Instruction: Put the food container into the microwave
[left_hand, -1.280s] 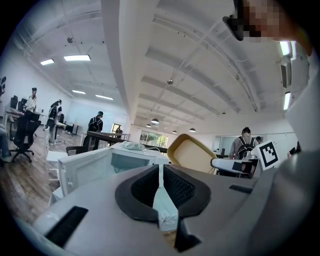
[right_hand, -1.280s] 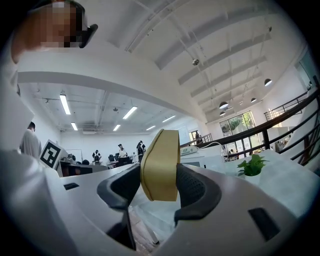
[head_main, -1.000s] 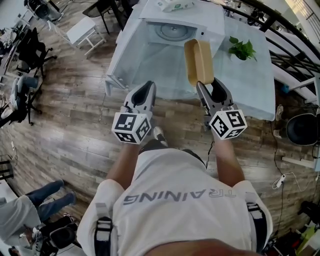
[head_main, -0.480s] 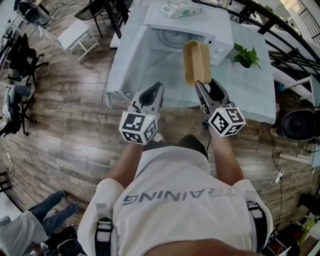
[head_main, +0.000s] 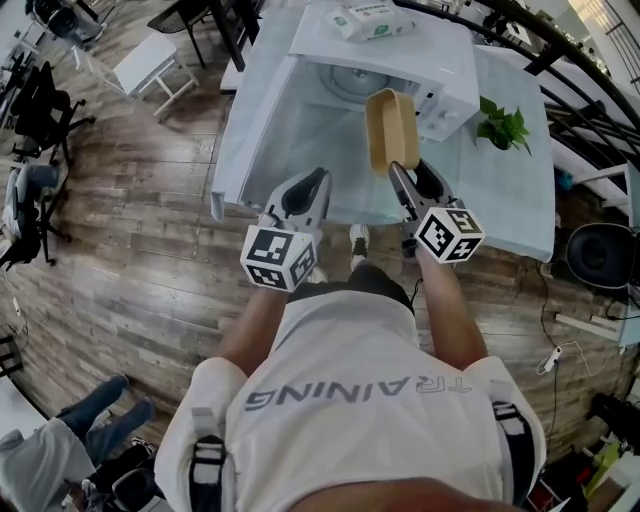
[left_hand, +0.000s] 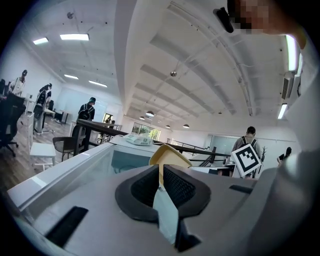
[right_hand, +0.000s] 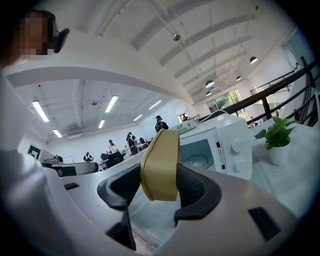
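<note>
A tan food container (head_main: 390, 125) stands on edge in my right gripper (head_main: 405, 172), whose jaws are shut on its near end. It hangs just in front of the open cavity of the white microwave (head_main: 440, 55), low at the cavity's right side. The microwave's door (head_main: 250, 125) is swung open to the left. In the right gripper view the food container (right_hand: 161, 165) fills the gap between the pads, with the microwave (right_hand: 235, 145) behind it. My left gripper (head_main: 312, 180) hovers before the door, shut and holding nothing. Its own view shows the container's edge (left_hand: 170, 155) beyond its jaws.
A packet of wipes (head_main: 372, 17) lies on top of the microwave. A small potted plant (head_main: 505, 125) stands on the white table (head_main: 510, 200) to the right. Chairs (head_main: 40, 110) and a white stool (head_main: 150, 62) stand on the wooden floor at left. A person (head_main: 60, 440) sits at lower left.
My right gripper has carried the container forward and closer to the microwave's opening. The left gripper has moved forward a little alongside it.
</note>
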